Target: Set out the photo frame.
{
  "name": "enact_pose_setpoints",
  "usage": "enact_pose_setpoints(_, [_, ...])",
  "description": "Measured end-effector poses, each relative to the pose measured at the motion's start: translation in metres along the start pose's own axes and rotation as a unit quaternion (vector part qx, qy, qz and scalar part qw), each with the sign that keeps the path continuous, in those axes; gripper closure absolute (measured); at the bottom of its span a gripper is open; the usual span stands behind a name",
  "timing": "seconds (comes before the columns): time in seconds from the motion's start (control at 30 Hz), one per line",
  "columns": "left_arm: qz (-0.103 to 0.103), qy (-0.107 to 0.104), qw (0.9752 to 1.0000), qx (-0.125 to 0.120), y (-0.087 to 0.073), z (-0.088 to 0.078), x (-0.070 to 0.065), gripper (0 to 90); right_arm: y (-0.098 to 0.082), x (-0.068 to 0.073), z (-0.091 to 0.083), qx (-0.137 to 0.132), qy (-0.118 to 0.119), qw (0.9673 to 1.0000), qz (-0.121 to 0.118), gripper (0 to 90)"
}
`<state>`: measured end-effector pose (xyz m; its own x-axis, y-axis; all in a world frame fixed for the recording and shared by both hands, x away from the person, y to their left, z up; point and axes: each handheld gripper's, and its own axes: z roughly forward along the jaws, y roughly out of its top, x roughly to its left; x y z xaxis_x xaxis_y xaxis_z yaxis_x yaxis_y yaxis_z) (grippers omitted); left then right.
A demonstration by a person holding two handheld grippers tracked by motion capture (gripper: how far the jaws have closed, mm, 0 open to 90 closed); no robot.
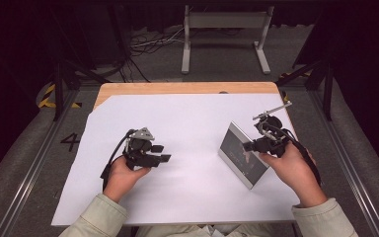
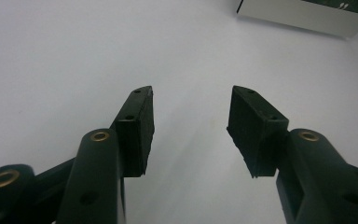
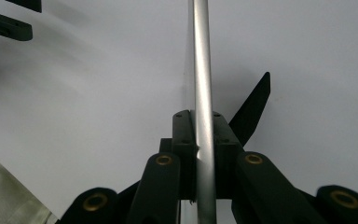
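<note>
The right tongs (image 1: 249,146) clamp a thin silver-edged picture frame (image 1: 241,154) with a dark face, tilted on its edge; the left tongs (image 1: 164,153) gape wide.

A recording lab: the paper-covered worktop (image 1: 187,89) stood amid dark curtains, with loose cables (image 1: 148,42) and a metal stand (image 1: 225,37) on the floor beyond it.

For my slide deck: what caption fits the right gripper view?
Right hand-held gripper clamped on the silver edge of a picture frame above white paper.
</note>
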<state>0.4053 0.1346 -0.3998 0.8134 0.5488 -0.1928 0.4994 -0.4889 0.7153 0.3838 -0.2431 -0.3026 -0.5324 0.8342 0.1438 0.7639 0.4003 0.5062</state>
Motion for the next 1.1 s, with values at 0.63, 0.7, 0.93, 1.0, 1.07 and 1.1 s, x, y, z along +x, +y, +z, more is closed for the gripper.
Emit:
enact_pose_setpoints(0.63, [-0.020, 0.017, 0.9996, -0.005, -0.012, -0.011, 0.006, 50.9, 0.033, 0.002, -0.013, -0.007, 0.039, 0.9968, -0.069, 83.3])
enact_pose_setpoints(0.7, [-0.022, 0.019, 0.9996, -0.005, -0.014, -0.012, 0.006, 50.8, 0.037, 0.003, -0.014, -0.006, 0.043, 0.9960, -0.078, 83.3])
enact_pose_setpoints(0.93, [-0.030, 0.026, 0.9992, -0.009, -0.021, -0.020, 0.008, 50.8, 0.050, 0.007, -0.011, 0.003, 0.049, 0.9927, -0.111, 83.3])
enact_pose_setpoints(1.0, [-0.032, 0.030, 0.9990, -0.009, -0.023, -0.022, 0.008, 50.8, 0.054, 0.008, -0.010, 0.004, 0.051, 0.9917, -0.118, 83.4])
enact_pose_setpoints(1.07, [-0.038, 0.031, 0.9987, -0.011, -0.025, -0.023, 0.008, 50.8, 0.058, 0.009, -0.009, 0.006, 0.053, 0.9910, -0.123, 83.3])
enact_pose_setpoints(1.1, [-0.037, 0.032, 0.9988, -0.011, -0.025, -0.024, 0.008, 50.8, 0.061, 0.010, -0.008, 0.006, 0.054, 0.9899, -0.131, 83.3])
